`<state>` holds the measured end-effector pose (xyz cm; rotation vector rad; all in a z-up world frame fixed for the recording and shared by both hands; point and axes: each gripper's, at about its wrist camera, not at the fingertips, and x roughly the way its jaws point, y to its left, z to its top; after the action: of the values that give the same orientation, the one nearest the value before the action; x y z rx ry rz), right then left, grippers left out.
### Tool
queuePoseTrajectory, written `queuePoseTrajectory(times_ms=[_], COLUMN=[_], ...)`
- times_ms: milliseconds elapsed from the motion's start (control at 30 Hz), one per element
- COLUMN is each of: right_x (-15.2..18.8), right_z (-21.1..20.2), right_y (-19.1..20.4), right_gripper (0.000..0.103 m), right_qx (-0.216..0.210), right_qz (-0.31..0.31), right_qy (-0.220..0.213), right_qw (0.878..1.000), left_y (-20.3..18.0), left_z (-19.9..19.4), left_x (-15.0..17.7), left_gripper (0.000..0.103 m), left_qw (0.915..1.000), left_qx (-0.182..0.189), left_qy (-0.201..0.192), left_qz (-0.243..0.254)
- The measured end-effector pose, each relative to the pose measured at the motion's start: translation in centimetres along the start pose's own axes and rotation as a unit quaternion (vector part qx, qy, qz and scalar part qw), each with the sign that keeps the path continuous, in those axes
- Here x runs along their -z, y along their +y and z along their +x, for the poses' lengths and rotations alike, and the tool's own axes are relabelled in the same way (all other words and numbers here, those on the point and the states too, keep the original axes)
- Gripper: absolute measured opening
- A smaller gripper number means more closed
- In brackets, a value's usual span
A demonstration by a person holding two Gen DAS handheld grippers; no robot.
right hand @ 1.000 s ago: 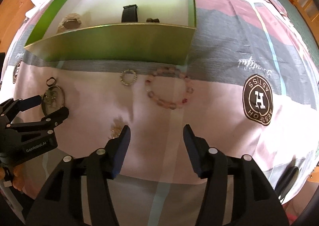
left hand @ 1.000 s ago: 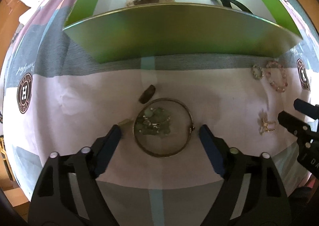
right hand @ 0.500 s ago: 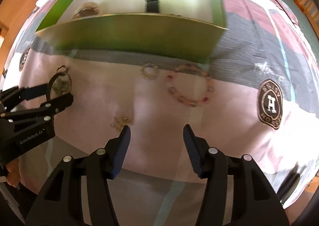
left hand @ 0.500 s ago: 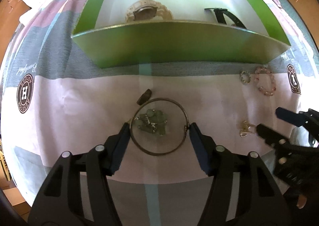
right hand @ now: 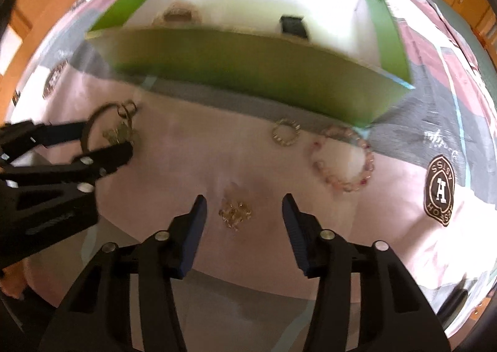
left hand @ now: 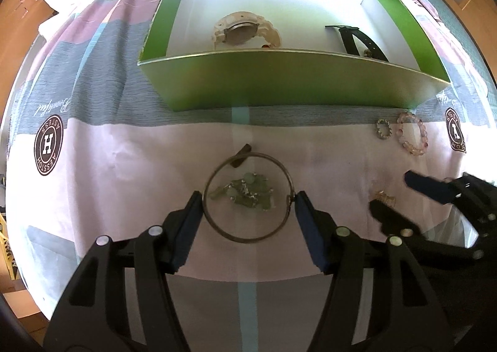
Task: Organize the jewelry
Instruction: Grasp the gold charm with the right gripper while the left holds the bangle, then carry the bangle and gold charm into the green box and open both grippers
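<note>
My left gripper (left hand: 248, 200) is shut on a thin metal bangle (left hand: 245, 239), with both pads against its rim, just above the pink cloth. Under the ring lies a cluster of green stone jewelry (left hand: 248, 192), and a small dark piece (left hand: 242, 155) sits at its far edge. My right gripper (right hand: 243, 200) points down over a small gold piece (right hand: 234, 212). Its jaws are closing with the piece between them, and the pads do not touch it. A pink bead bracelet (right hand: 343, 159) and a small silver ring bracelet (right hand: 285, 131) lie near the green box (left hand: 279, 82).
The green box holds a pale watch (left hand: 245, 30) and a black strap (left hand: 357, 38). It stands on a bedspread (left hand: 108, 165) with round logo prints. The two grippers work side by side, with my right gripper (left hand: 390, 190) close to the bangle's right. Rumpled bedding lies at the far left.
The left jaws narrowed onto the bangle and rose slightly with it. The right gripper moved left until the gold piece lay between its fingers, and its jaws narrowed.
</note>
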<state>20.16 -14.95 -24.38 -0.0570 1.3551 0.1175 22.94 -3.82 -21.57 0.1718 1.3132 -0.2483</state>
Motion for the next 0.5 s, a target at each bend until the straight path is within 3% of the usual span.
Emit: queuePoseTrajectory(times_ms=[33,100,300,500], right_x=[0.1,0.2,0.0,-0.2], right_z=[0.3,0.2,-2.2,-8.9], right_y=[0.2,0.6,-0.7,-2.2], right_gripper=[0.026,0.022,0.022,0.022], right_qx=[0.004,0.013,-0.008,-0.034], right_qz=[-0.005,-0.013,0.011,0.045], right_qy=[0.006,-0.002,-0.036,-0.146], right_qw=[1.000,1.000,0.999,0.988], left_y=[-0.3,-0.5,0.2,0.7], left_z=[0.2,0.1,-1.6,-7.0], left_x=[0.1,0.0,-0.3,-0.8], left_gripper=[0.061,0.061,0.061,0.061], left_qw=[1.0000,1.0000,0.9997,0.9959], left_qx=[-0.001,0.000,0.011,0.026], left_qy=[-0.001,-0.005,-0.022,-0.086], left_qz=[0.000,0.001,0.000,0.004])
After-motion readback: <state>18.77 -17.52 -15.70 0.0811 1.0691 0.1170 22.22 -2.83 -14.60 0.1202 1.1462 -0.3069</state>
